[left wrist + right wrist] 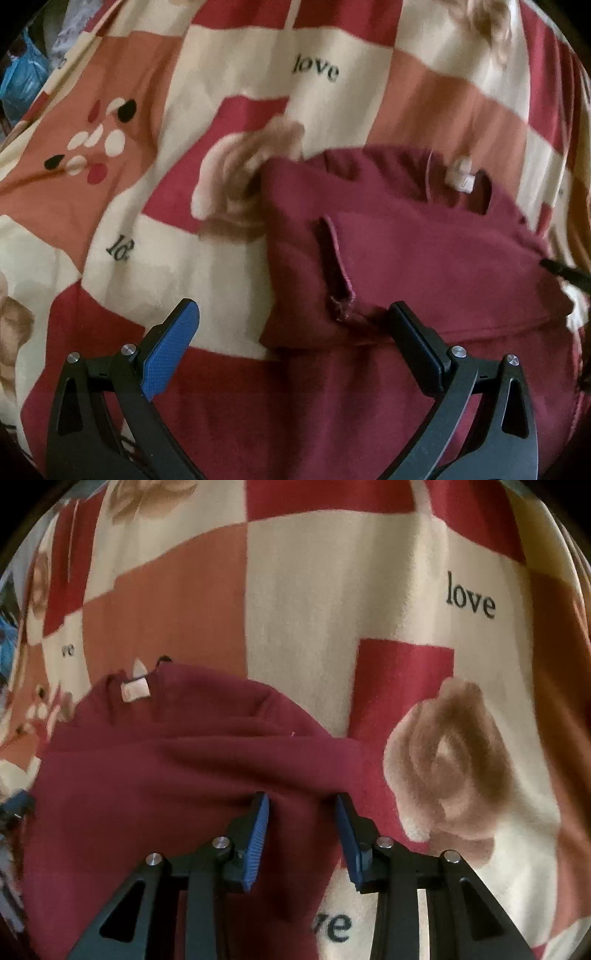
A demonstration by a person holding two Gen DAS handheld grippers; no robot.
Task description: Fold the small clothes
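While the right gripper (301,803) stands with its blue pads (258,834) partly apart, a bunched fold of the maroon shirt (166,775) lies between them — the pads do not visibly press it. That shirt spreads up and to the left of this gripper, a pale neck label (135,691) at its far edge. Over on the other side, the left gripper (295,314) is wide apart, one finger over the shirt's near hem beside a frayed sleeve opening (338,266) — nothing clamped. Everything rests on a checked blanket (314,590) of red, cream and orange squares printed with roses and the word "love"
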